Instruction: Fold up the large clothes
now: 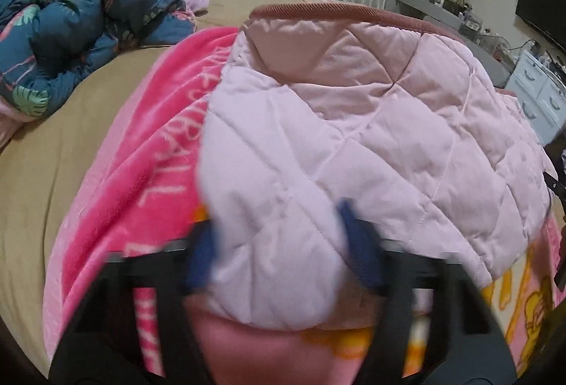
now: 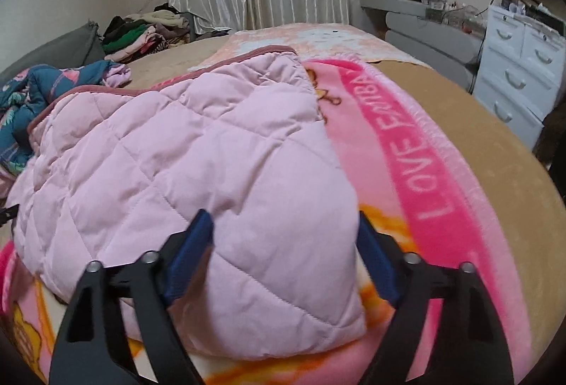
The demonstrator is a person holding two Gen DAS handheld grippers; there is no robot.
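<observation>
Pinching the soft, puffy quilted jacket [image 1: 353,123] at its near corners, I am closing left gripper [image 1: 279,243] and right gripper [image 2: 283,254] on padding.

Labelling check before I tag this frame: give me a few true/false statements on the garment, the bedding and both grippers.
1. The pale pink quilted padded jacket lies on the bright pink lettered fleece blanket. True.
2. The left gripper has jacket fabric between its blue pads. True.
3. The right gripper hangs over bare tan bed sheet. False: it straddles the jacket's near corner.
4. The dark blue leaf-print duvet is folded flat. False: it is bunched in a heap.
</observation>
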